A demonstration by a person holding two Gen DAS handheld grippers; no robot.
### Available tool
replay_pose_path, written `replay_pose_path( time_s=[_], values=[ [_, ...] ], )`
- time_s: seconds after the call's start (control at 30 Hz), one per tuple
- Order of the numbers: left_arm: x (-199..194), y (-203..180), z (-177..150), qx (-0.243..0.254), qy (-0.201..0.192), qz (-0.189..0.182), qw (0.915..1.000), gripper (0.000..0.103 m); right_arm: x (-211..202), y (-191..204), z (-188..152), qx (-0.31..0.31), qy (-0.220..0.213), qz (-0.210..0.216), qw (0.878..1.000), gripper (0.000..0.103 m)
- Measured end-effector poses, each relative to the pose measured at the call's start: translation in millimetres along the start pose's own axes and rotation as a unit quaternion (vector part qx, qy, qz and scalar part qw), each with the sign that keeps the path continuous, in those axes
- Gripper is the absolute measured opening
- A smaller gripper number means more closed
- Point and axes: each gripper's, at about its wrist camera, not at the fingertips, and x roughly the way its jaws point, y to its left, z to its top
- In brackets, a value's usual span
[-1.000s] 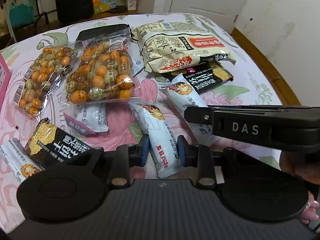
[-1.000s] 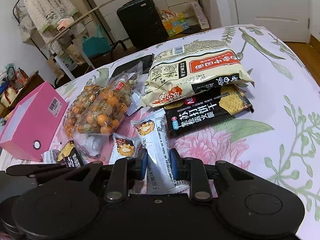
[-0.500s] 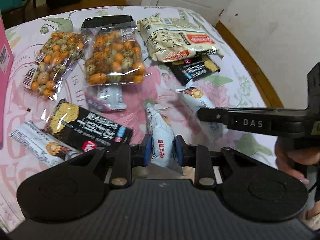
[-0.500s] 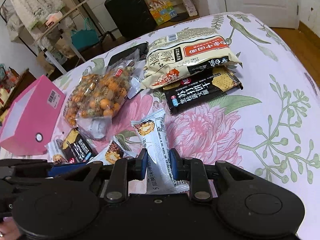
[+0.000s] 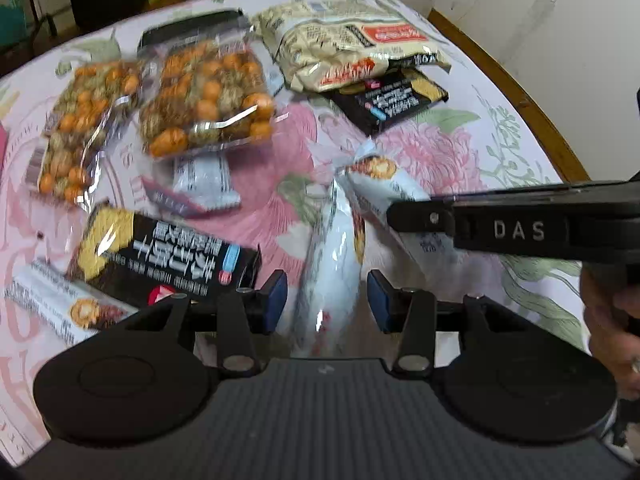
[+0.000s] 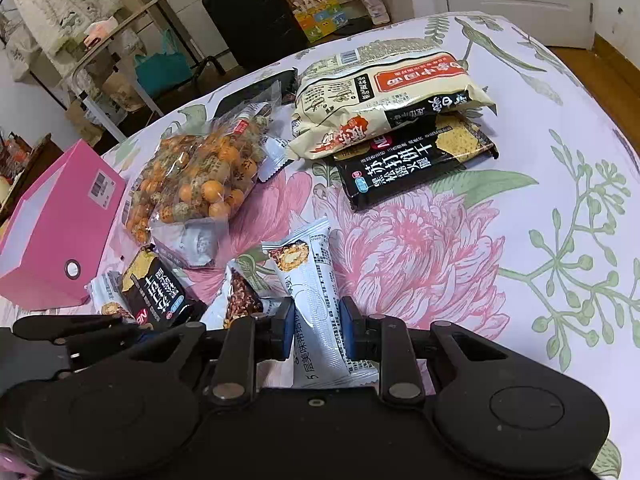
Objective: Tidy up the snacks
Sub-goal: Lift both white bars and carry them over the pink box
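White foil wrapper, glossy and slippery by the look of it, is the material at issue: two small wafer packets of this type are being handled over a floral tablecloth (image 6: 560, 160). The left gripper (image 5: 327, 300) has its blue pads (image 5: 276, 294) spread; its jaws have just been opening, and a white packet (image 5: 330, 264) stands between them with a gap on either side, so it is judged released or very nearly so, its lower end hidden behind the gripper body. The right gripper (image 6: 316, 326) has its pads pressed onto a second white packet (image 6: 316, 280), pinching it near the lower third, the printed end pointing away toward the snacks beyond. Other stock lies scattered: two clear bags of coated nuts (image 5: 204, 96), a cream noodle-style bag (image 6: 384, 100) overlapping a black cracker pack (image 6: 404, 168), another black cracker pack (image 5: 160, 264) at the left, and a pink box (image 6: 56, 224) standing open at the table's left side, judged the likely receptacle, though that cannot be confirmed. Assessment of the step in hand: the left packet is being let go while the right one is held for placing. To do it well, the left jaws should clear the wrapper fully before withdrawal, backing straight off so the pads do not drag the foil. The right grip is narrow on a pliable wrapper; it should be carried level and without swinging, and set down alongside like packets, clear of the left gripper close beside it.
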Motion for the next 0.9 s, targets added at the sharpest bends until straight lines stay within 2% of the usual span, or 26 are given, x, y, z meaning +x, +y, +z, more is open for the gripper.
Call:
replay_pose_path(
  time_s=[0.1,0.13,0.4,0.63,0.9],
  values=[
    [0,-6,2,0.020,0.000,0.013,0.9997,0.027,-2,1,-1,0.003,-0.002,0.001,1.000,0.028],
    [-2,-7,2,0.024,0.002,0.014,0.9996,0.026,-3,1,-1,0.003,-0.001,0.001,1.000,0.028],
    [-23,1,-3,0.003,0.039,0.007,0.9992,0.025,-22,9,-10,-0.005,0.002,0.001,1.000,0.028],
    [-56,17,-11,0.000,0.057,0.006,0.9984,0.025,-42,38,-18,-0.039,0.023,0.007,0.999,0.028],
    [-111,56,-22,-0.033,0.034,0.021,0.9987,0.025,-58,96,-16,-0.105,0.042,0.058,0.992,0.028]
  ],
)
